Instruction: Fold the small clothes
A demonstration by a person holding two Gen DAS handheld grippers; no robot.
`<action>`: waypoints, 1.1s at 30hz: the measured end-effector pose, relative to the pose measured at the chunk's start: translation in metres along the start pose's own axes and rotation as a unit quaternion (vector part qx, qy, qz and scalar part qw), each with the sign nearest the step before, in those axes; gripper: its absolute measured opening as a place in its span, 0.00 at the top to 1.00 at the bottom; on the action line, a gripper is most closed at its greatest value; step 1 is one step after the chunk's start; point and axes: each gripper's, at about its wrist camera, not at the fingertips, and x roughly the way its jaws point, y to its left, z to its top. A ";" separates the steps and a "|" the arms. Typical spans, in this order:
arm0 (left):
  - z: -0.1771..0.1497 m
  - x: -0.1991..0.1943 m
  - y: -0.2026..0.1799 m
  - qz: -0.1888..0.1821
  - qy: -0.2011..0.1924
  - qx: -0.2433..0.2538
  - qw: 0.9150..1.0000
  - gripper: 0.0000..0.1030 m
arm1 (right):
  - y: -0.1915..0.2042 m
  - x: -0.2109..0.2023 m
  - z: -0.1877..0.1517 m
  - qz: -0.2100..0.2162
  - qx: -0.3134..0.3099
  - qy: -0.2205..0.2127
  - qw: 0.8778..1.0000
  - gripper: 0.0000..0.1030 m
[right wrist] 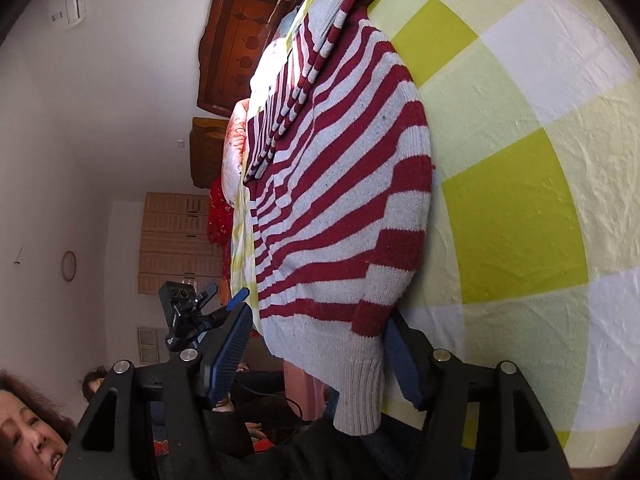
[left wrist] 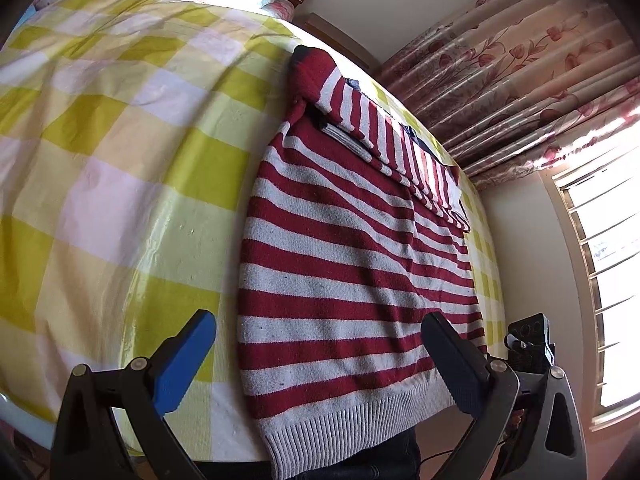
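Lying flat on the bed [left wrist: 104, 128], over its yellow-and-white checked cover, a red-and-white striped sweater [left wrist: 344, 248], sleeves already folded in across the body, ribbed hem hanging off the near edge.

Hovering at far left in the left wrist view, the left gripper [left wrist: 320, 364], fingers [left wrist: 184, 360] spread wide: blue pad over bare cover, dark pad over the right part of the hem, nothing pinched. Straddling most of the hem width, so likely lining up for a grab at the bottom edge, ahead of a fold toward the collar.

Further right, in the right wrist view, the right gripper [right wrist: 316, 356], fingers [right wrist: 230, 348] likewise spread, the hem corner and ribbed band dangling between them, not clamped. Cannot tell whether either pad brushes the knit.

Risks from here:
- Closing on one layer only, because sleeves and body are stacked; lower layers then left behind and the fold skewed.
- Pinching the cover along with the hem, given the left blue pad over the bedding; cover then dragged up and wrinkled.
- Uneven lift between the two sides, tugging the folded sleeves out of place.
- Loose knit stretching or slipping off the bed edge, with so much hem already overhanging.
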 end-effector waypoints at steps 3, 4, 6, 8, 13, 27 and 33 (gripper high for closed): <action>-0.002 0.001 0.001 -0.020 0.007 -0.012 1.000 0.00 | 0.011 0.018 0.008 -0.005 -0.028 0.002 1.000 0.38; -0.004 0.002 0.001 -0.023 0.015 -0.014 1.000 0.00 | 0.013 0.022 0.008 -0.010 -0.034 0.005 0.999 0.40; -0.008 0.006 0.005 -0.027 0.031 -0.021 0.999 0.00 | 0.015 0.025 0.008 -0.013 -0.041 0.008 0.999 0.42; -0.014 0.011 0.011 -0.041 0.054 -0.037 0.997 0.00 | 0.013 0.024 0.008 -0.008 -0.039 0.008 0.999 0.42; -0.023 0.011 0.014 -0.062 0.084 -0.039 0.994 0.00 | 0.013 0.023 0.009 -0.002 -0.047 0.011 0.999 0.42; -0.023 0.027 -0.012 0.009 0.164 0.034 0.986 0.00 | -0.003 0.003 -0.005 -0.006 -0.030 0.007 1.000 0.42; -0.026 0.027 -0.015 0.007 0.161 0.040 0.986 0.00 | 0.000 0.008 -0.004 -0.015 -0.032 0.017 0.999 0.42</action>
